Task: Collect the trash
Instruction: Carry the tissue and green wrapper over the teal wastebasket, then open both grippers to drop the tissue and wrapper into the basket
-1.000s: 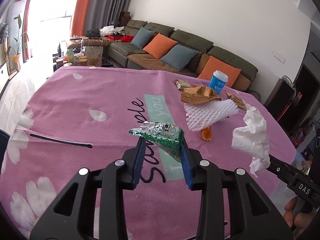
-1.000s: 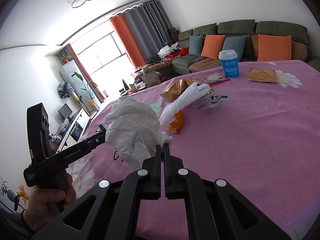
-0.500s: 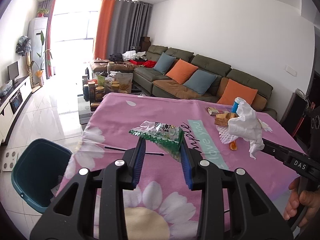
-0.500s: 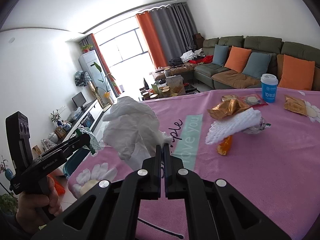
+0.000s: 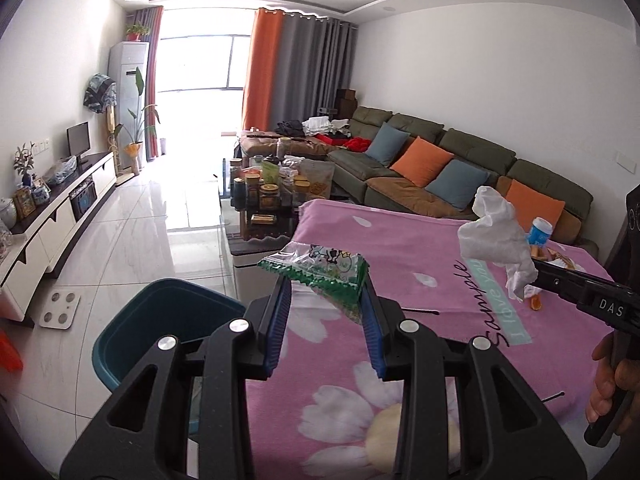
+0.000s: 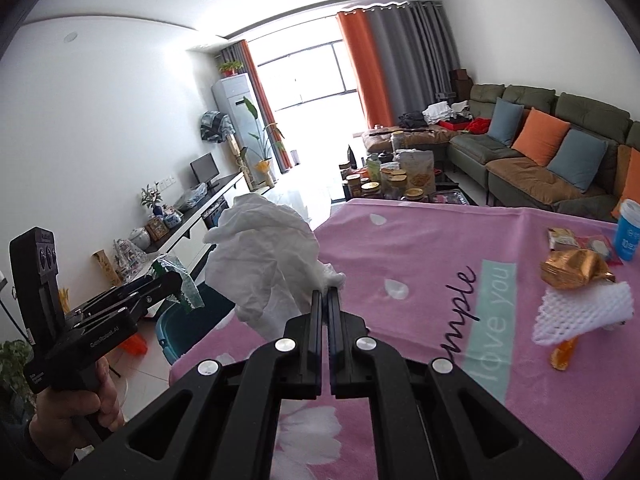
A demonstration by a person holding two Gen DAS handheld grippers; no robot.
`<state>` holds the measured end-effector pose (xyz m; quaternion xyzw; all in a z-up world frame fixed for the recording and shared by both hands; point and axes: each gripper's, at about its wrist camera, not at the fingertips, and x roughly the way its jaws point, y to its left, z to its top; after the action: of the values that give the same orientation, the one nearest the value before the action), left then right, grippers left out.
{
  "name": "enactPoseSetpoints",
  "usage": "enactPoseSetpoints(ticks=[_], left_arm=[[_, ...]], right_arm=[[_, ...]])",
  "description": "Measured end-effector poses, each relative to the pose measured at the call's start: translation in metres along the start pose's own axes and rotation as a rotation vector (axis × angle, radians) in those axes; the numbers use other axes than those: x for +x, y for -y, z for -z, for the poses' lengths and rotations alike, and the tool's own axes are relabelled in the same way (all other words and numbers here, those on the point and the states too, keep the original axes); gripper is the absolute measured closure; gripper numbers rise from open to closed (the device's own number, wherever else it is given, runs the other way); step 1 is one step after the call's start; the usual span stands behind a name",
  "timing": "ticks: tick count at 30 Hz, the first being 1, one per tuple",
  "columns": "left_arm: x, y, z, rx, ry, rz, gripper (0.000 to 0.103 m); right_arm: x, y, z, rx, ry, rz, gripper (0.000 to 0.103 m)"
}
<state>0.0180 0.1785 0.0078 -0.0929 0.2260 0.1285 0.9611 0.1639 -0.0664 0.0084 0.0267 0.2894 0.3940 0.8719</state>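
Your left tool [image 5: 325, 292] pinches a green-and-clear snack wrapper [image 5: 320, 266] between its blue pads; your right tool [image 6: 325, 294], pressed together, nips a crumpled white tissue [image 6: 266, 252] by one corner. Both loads hang above the pink-clothed worktop [image 5: 400, 248]. The teal bin [image 5: 160, 328] sits below and left of the left tool. Carry each load fully over the bin's mouth before parting the pads. The tissue billows loosely; the wrapper is creased and stiff.

The bin [image 5: 160, 332] is sitting on the floor at eight o'clock of the table [image 5: 420, 248], sofa [image 5: 460, 160] lying beyond at one o'clock.
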Motion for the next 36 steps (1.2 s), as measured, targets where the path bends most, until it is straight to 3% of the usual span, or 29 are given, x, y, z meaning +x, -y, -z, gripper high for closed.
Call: enactPoseSetpoints(ticks=[17, 27, 36], left_arm=[[0.014, -0.134, 0.018, -0.095, -0.092, -0.218, 0.068], [0.069, -0.172, 0.038, -0.147, -0.200, -0.251, 0.068], [0.103, -0.192, 0.049, -0.169, -0.243, -0.256, 0.066]], right_arm=[[0.117, -0.098, -0.035, -0.199, -0.176, -0.137, 0.102], [0.181, -0.140, -0.031, -0.292, -0.307, -0.131, 0.102], [0.229, -0.166, -0.017, -0.369, -0.419, -0.094, 0.101]])
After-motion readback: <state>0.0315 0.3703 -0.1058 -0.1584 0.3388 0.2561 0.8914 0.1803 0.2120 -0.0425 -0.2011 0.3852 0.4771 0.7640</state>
